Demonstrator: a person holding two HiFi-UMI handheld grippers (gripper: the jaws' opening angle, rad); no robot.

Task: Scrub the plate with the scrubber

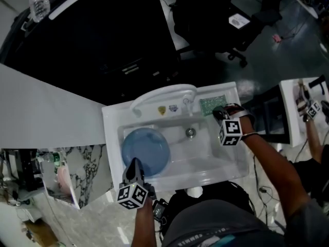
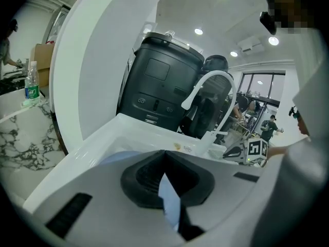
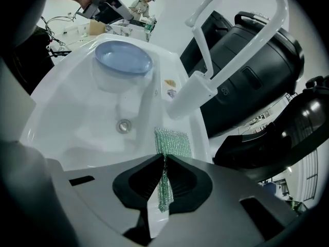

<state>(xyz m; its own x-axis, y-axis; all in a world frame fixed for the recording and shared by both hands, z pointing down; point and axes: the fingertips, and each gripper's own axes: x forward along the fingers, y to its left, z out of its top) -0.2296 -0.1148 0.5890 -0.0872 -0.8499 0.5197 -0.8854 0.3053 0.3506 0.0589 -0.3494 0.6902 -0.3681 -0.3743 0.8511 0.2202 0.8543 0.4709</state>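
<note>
Plate (image 1: 146,151): pale blue and round. It lies in the left end of the white sink (image 1: 110,133), hollow side up. I judge it stiff, smooth-glazed and breakable, and slippery once wet. No water shows. The rim is the only sensible hold.

Scrubber (image 1: 212,105): a thin green glittery mesh pad, flat on the sink's back ledge just right of the faucet (image 1: 164,92). I judge it very light and floppy, so it will crumple under pressure. Lying flush, it is best pinched by its near edge, not from above.

Left gripper (image 1: 134,162): its tip is over the plate's near rim. In the left gripper view the tongs are drawn in on a pale blue sliver, which I read as a clamp on that rim.

Right gripper (image 1: 218,111): it points steeply down at the scrubber's near end. Its tongs are only slightly apart. A strip of green mesh shows in the slit with bare white beside it, so the pads do not look pressed on it yet.

Surface: glossy white moulded basin with the drain (image 1: 190,133) at its centre and small stickers (image 1: 167,108) on the back ledge. The plate could skate on it.

Room: a marble-pattern counter (image 1: 87,163) is to the left, with a water bottle (image 1: 39,1) well apart from the sink. A large black appliance (image 2: 164,86) stands behind the sink. Another person (image 1: 308,109) works at a white table to the right.
</note>
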